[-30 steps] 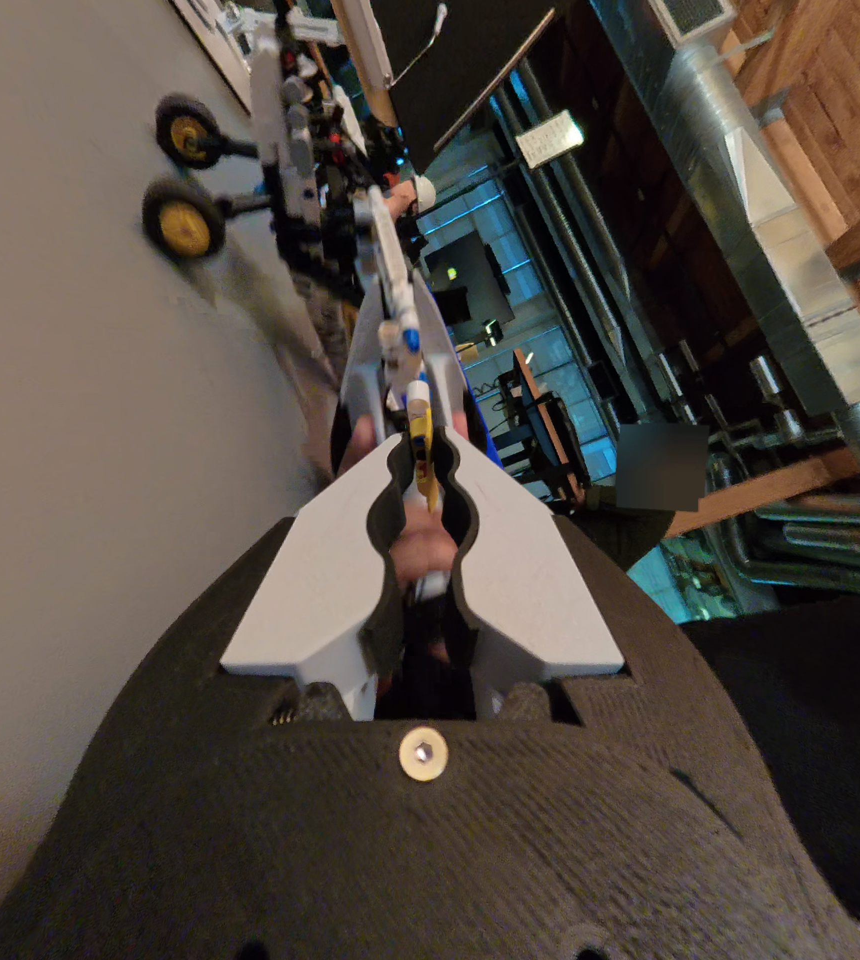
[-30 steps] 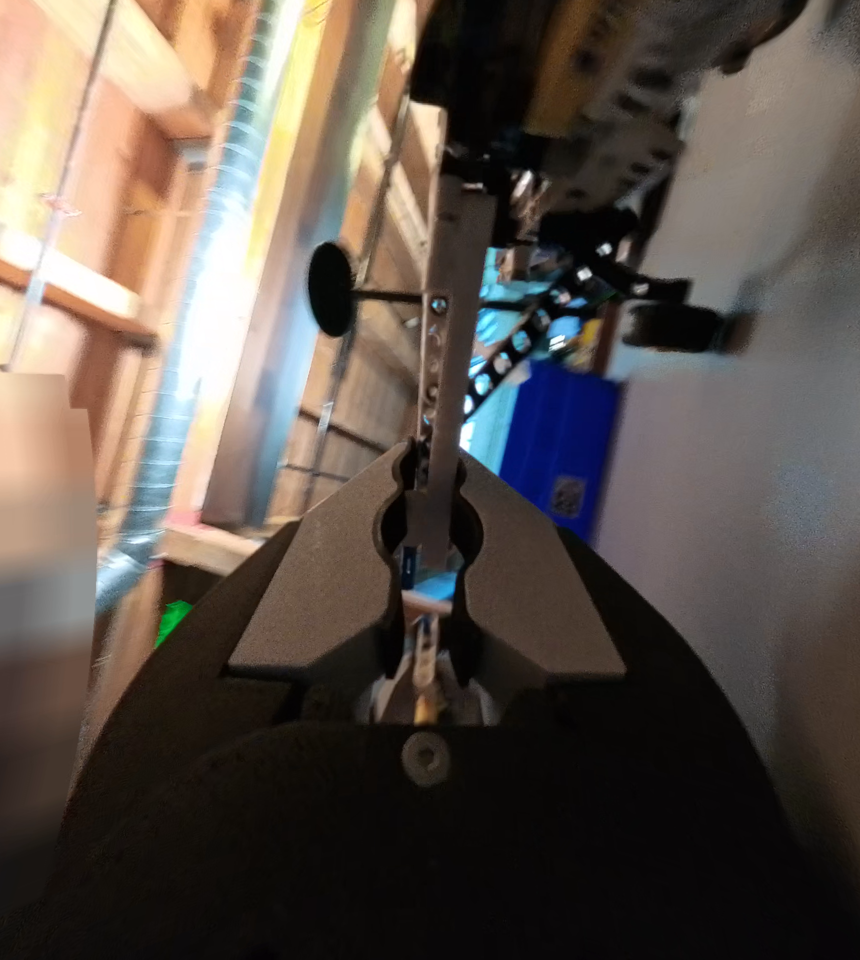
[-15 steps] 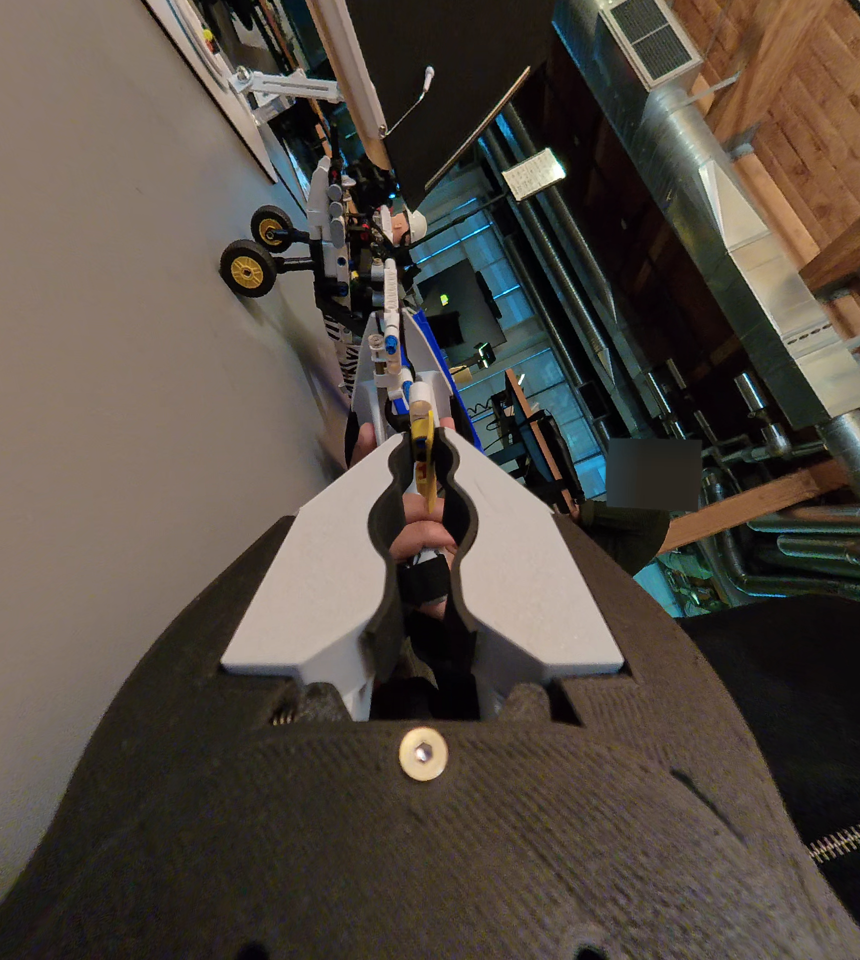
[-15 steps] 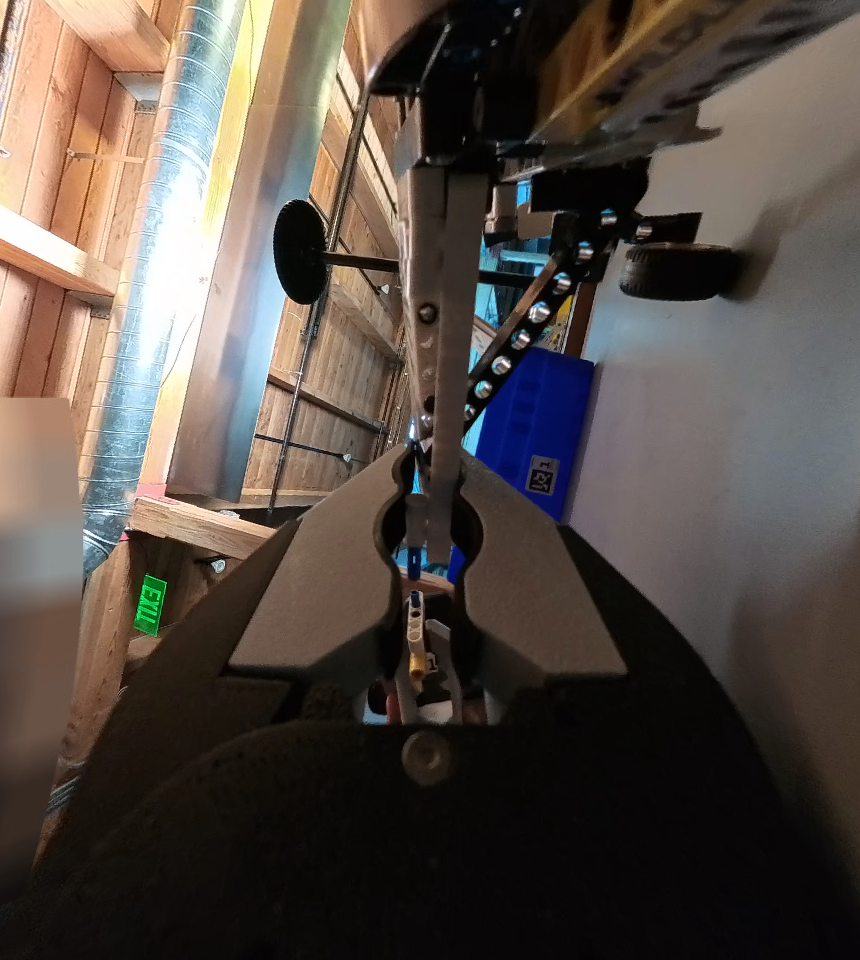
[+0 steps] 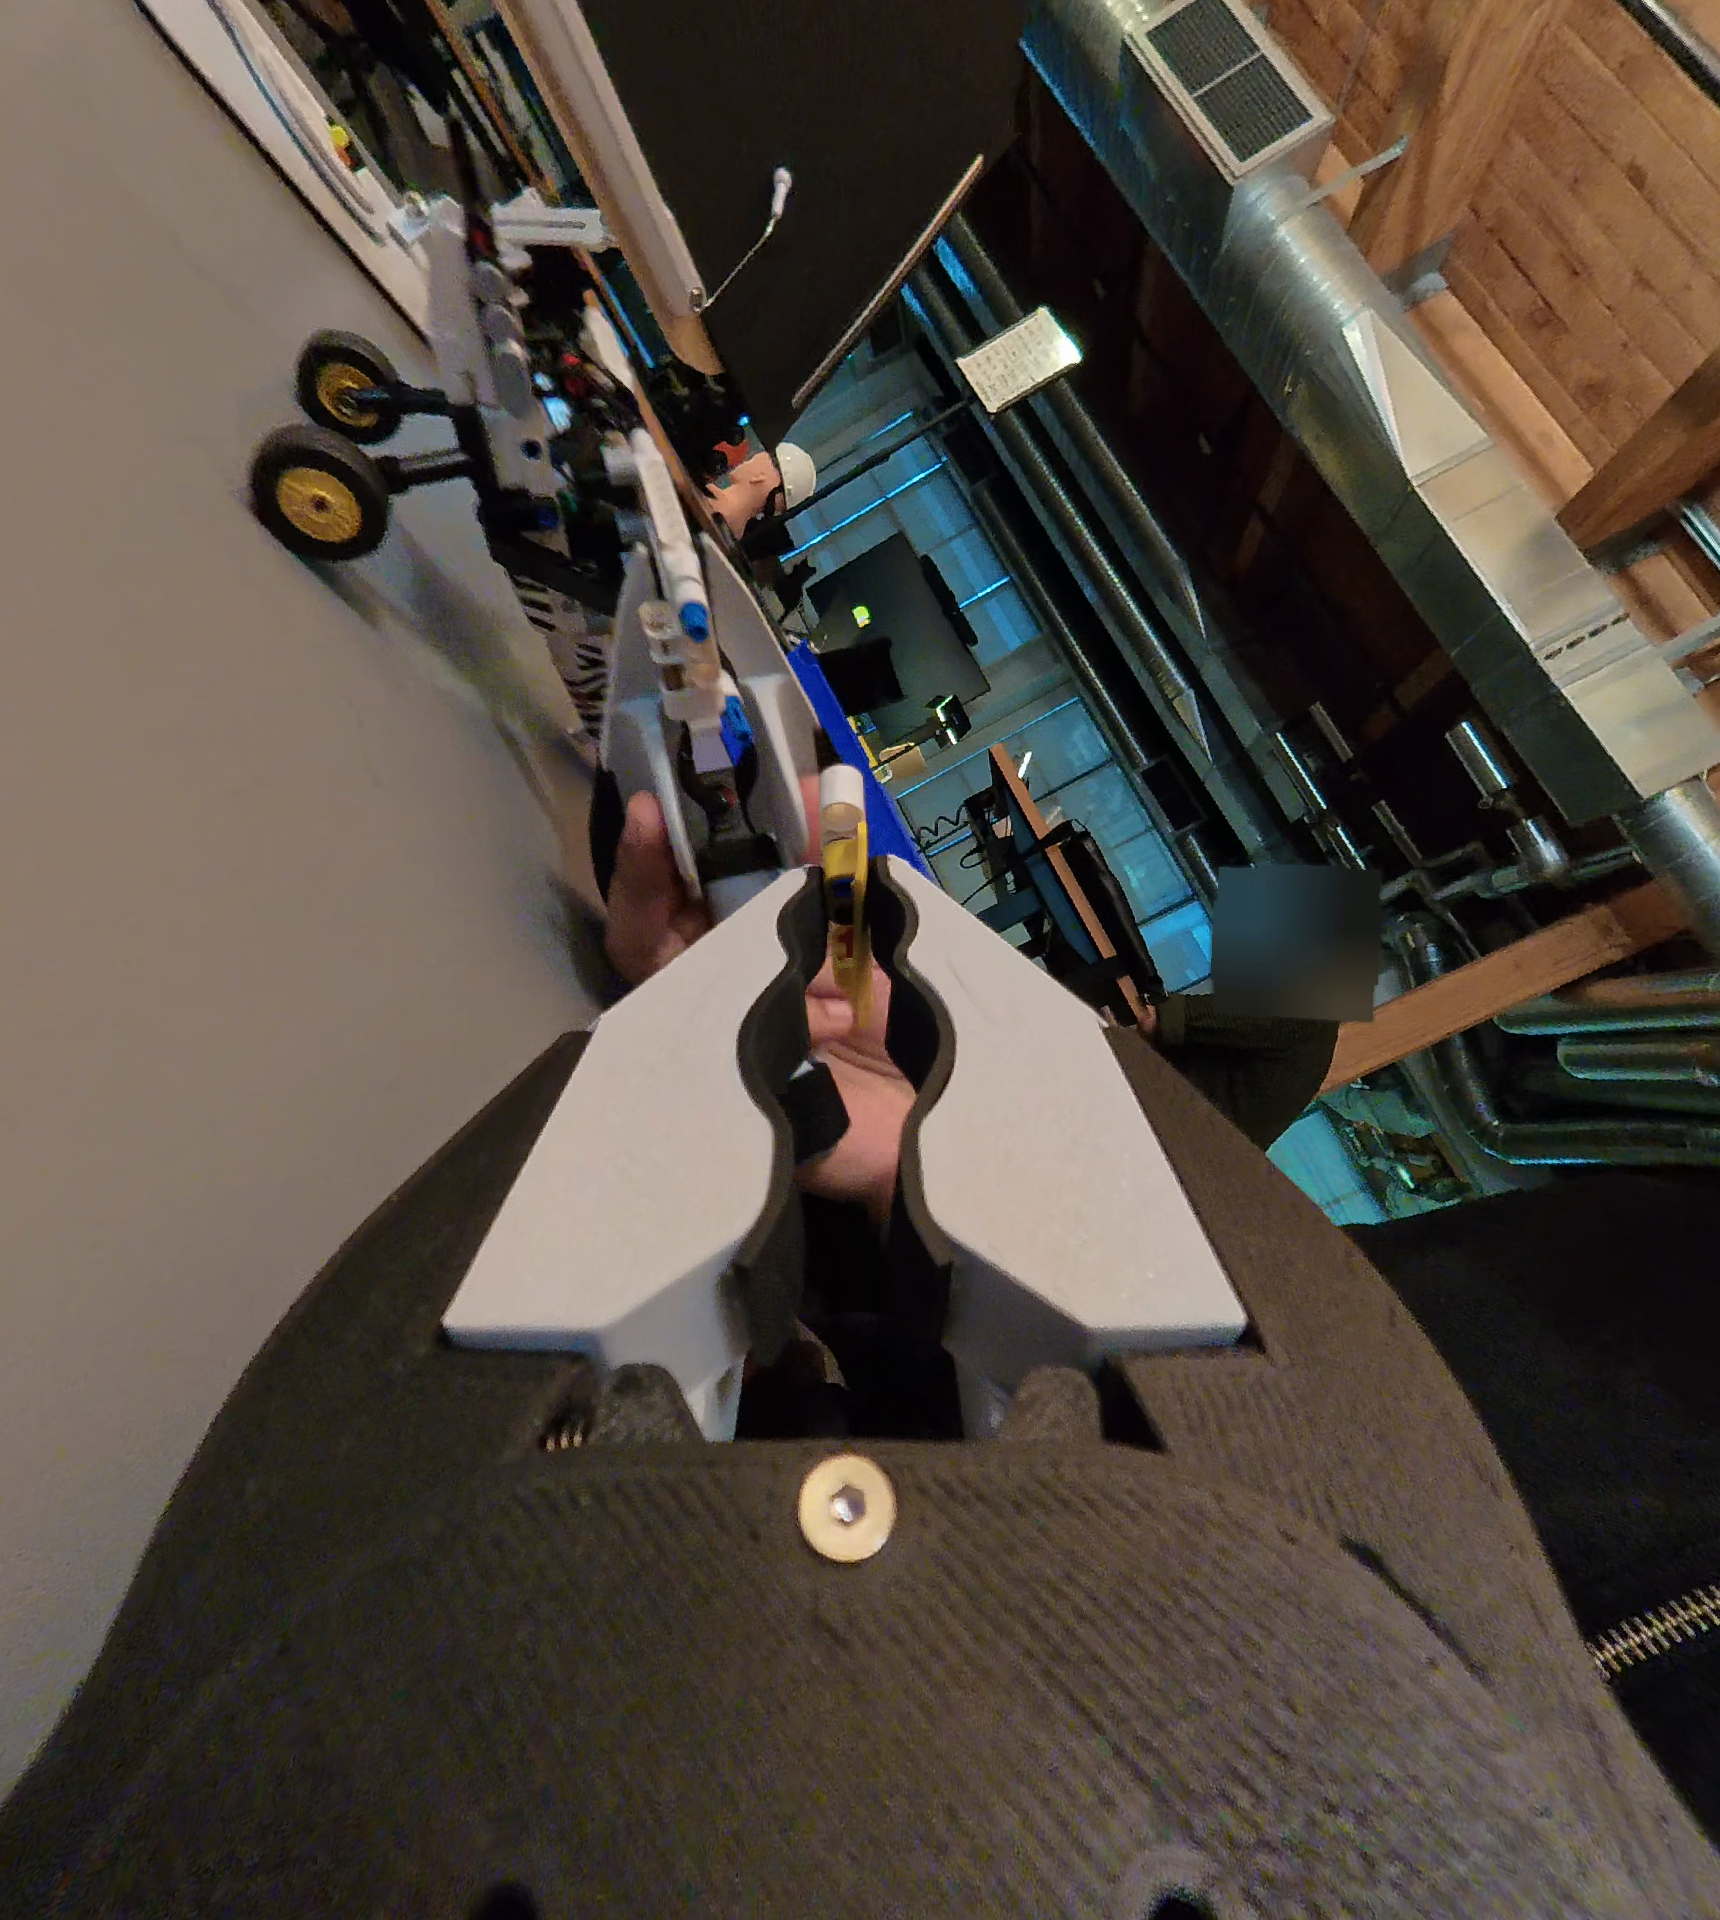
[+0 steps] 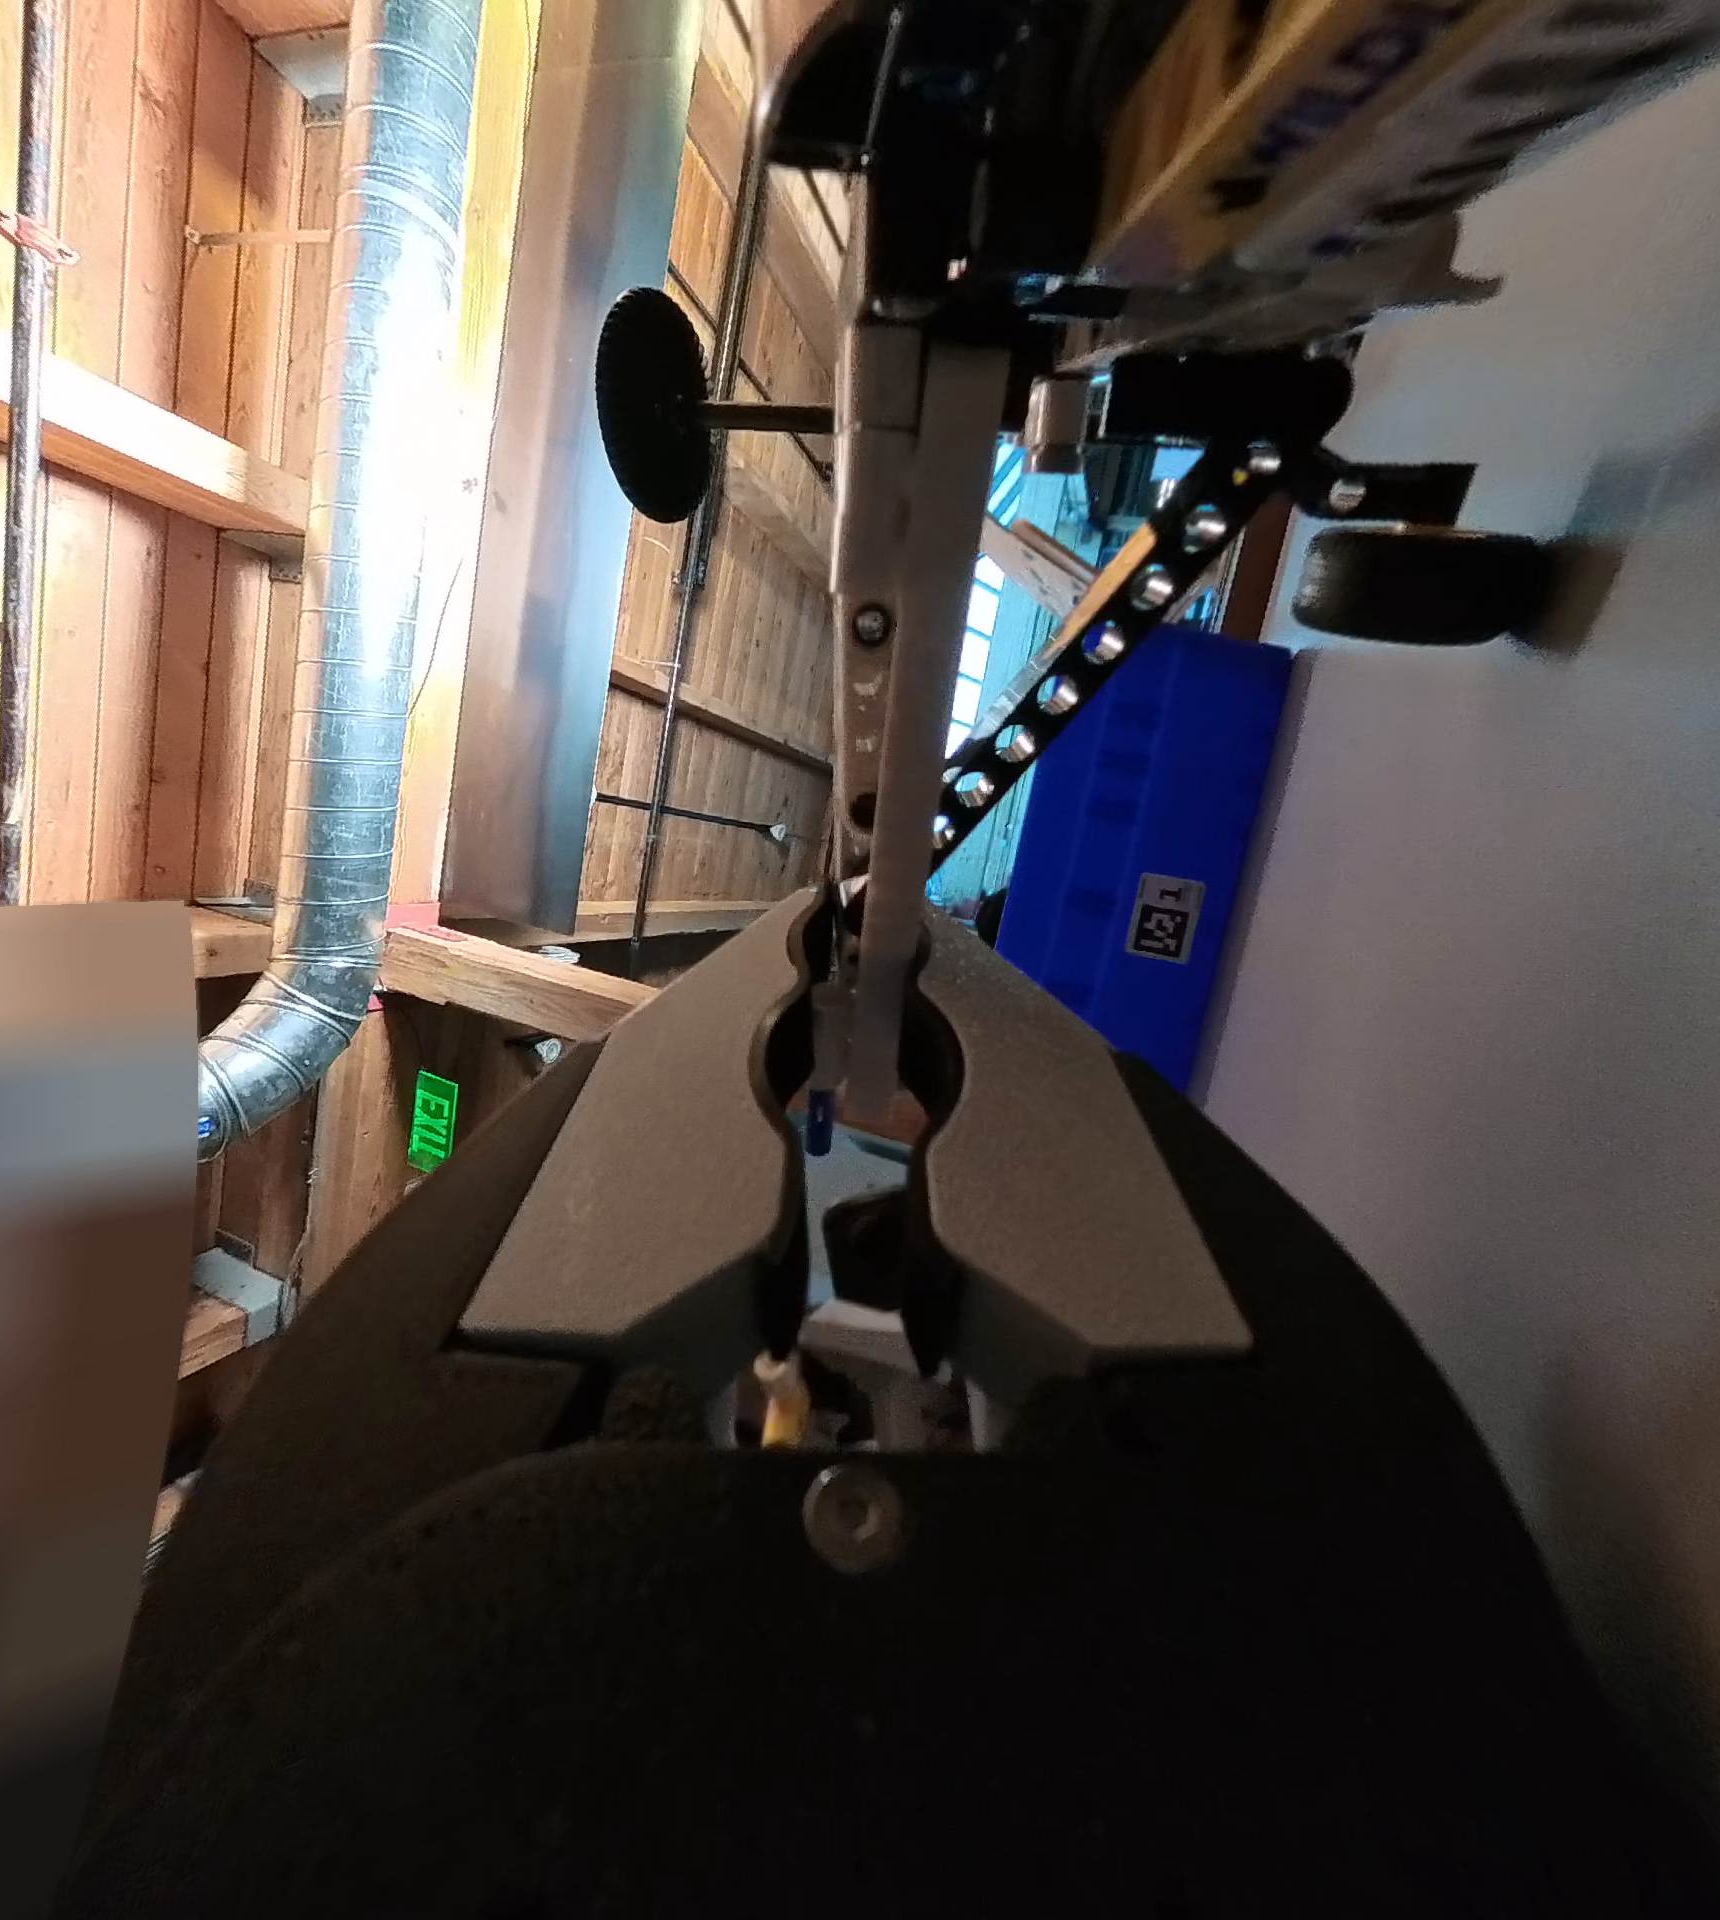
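Grey tabletop [image 5: 108, 935] (sideways), hand-held gripper [image 5: 848, 904] rolled

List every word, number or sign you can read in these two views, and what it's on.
I don't read writing out; these things bear it:
Green lit sign on the wooden wall.
Grey sticker on the blue bin.
Dark lettering along the yellow box edge, blurred.
Red mark on the yellow piece.
White sheet overhead, too small to read.
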`<state>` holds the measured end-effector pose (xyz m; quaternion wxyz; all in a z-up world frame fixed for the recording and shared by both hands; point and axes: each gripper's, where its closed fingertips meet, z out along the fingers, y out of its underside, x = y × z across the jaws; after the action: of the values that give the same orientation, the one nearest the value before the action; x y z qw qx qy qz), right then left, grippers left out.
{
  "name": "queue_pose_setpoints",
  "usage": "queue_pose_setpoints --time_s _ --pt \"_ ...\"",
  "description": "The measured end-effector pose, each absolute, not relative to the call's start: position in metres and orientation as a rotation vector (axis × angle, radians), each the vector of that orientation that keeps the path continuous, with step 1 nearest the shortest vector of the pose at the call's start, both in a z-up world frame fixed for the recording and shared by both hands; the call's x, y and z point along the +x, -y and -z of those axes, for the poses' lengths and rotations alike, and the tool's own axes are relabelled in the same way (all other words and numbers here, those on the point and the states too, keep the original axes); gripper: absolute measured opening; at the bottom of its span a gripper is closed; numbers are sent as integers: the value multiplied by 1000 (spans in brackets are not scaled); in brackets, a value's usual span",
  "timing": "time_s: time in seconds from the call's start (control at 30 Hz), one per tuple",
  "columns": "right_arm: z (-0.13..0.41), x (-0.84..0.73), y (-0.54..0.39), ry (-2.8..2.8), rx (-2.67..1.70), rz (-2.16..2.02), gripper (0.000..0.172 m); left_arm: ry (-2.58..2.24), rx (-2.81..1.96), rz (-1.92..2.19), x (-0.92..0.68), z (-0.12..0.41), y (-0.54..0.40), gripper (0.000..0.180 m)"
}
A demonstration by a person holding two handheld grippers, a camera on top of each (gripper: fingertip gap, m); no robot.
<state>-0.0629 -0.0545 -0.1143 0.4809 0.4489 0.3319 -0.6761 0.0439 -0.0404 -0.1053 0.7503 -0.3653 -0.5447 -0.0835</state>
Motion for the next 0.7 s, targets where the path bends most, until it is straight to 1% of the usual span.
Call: queue_pose_setpoints --time_s 0.17,0.27,0.3,0.47,0.53,0.63,0.7 --pt "115 -71 84 -824 1061 1601 7 1186 -781 159 47 101 43 7" --pt "114 -59 89 -841 1027 1556 17 1185 -764 143 46 100 46 7" --pt "116 -56 86 -851 1034 1551 20 1181 -761 140 45 98 46 6" --pt "118 -38 56 -867 1059 1621 25 1154 -777 119 37 94 45 6" --pt "116 -33 46 -866 1056 1640 23 1146 -805 94 32 95 43 6" --pt "116 -37 44 -855 1063 1632 29 1136 -829 63 25 96 40 6" --pt "113 -39 43 -843 1060 1632 27 1119 -829 76 23 93 35 6"
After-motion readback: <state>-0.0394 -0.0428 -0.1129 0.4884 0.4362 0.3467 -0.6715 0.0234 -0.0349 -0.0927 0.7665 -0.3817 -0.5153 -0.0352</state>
